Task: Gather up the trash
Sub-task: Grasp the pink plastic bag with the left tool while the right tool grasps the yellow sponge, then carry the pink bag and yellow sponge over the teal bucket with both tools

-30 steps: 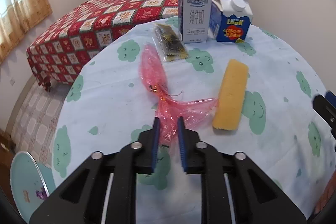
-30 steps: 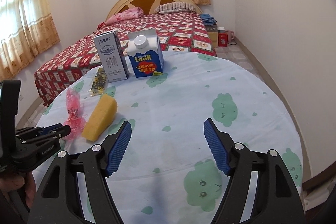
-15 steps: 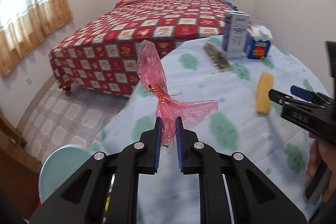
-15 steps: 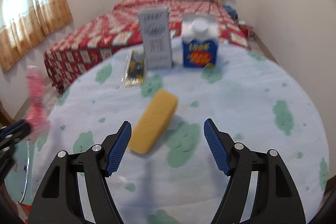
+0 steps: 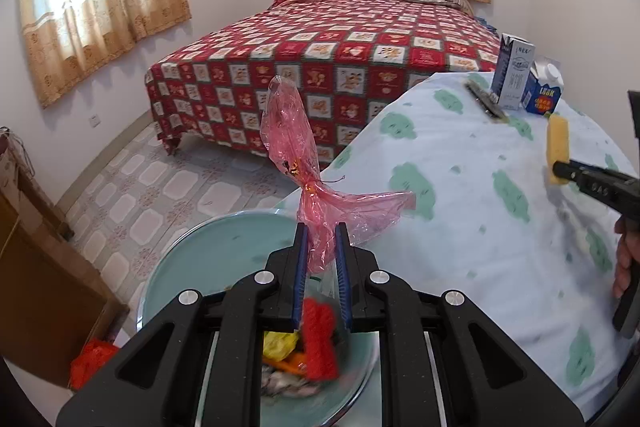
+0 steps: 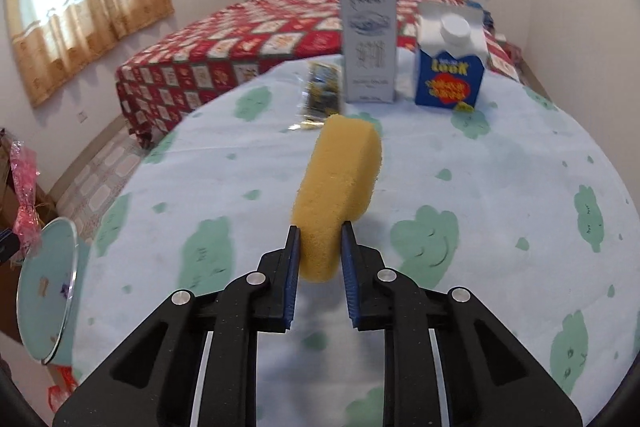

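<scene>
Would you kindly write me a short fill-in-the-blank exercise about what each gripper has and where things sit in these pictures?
1. The left gripper pinches a crinkled plastic wrapper whose colour is ____.
2. The jaws of the right gripper are closing with a yellow ____ between them.
3. Under the wrapper sits a pale green ____ with rubbish in it.
4. Two cartons stand upright on the ____.

Missing words: pink; sponge; bin; table

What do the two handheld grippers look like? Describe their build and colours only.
Both match. The left gripper and right gripper have matte black angular plastic arms, silver round rivets at the joints, and flat ribbed blue pads on the fingers. No cables or sleeves show; faint embossed lettering marks the right gripper's side.
</scene>
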Demonstrator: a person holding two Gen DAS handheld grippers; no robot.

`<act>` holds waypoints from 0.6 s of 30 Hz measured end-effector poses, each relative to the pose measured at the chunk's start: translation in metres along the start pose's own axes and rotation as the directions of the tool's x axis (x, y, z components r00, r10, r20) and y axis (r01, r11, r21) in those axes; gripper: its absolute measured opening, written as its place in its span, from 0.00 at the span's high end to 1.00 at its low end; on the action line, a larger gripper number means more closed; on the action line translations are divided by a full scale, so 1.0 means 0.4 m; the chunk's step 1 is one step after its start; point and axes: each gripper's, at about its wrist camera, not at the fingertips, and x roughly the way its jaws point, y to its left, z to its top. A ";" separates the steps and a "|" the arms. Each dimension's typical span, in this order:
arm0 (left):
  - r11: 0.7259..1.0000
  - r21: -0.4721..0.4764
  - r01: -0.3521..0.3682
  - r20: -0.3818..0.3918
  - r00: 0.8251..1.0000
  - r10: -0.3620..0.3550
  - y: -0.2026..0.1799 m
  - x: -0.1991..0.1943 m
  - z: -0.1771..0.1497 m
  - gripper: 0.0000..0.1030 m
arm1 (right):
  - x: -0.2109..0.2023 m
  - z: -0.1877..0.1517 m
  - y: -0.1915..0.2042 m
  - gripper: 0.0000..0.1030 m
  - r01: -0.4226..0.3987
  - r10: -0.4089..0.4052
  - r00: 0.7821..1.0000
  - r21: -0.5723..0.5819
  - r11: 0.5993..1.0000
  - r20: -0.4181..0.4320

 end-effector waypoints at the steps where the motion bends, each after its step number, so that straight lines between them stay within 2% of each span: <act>1: 1.000 -0.004 -0.008 0.000 1.000 0.008 0.015 -0.010 -0.013 0.86 | -0.011 -0.005 0.019 0.80 -0.011 0.011 1.000 -0.012 1.000 0.010; 9: 0.998 -0.013 -0.061 0.006 0.998 0.061 0.077 -0.069 -0.074 0.86 | -0.069 -0.015 0.139 0.80 -0.065 0.072 0.995 -0.095 0.993 0.069; 18: 0.995 -0.018 -0.098 0.027 0.995 0.099 0.107 -0.121 -0.122 0.86 | -0.121 -0.056 0.290 0.80 -0.139 0.172 0.976 -0.231 0.963 0.131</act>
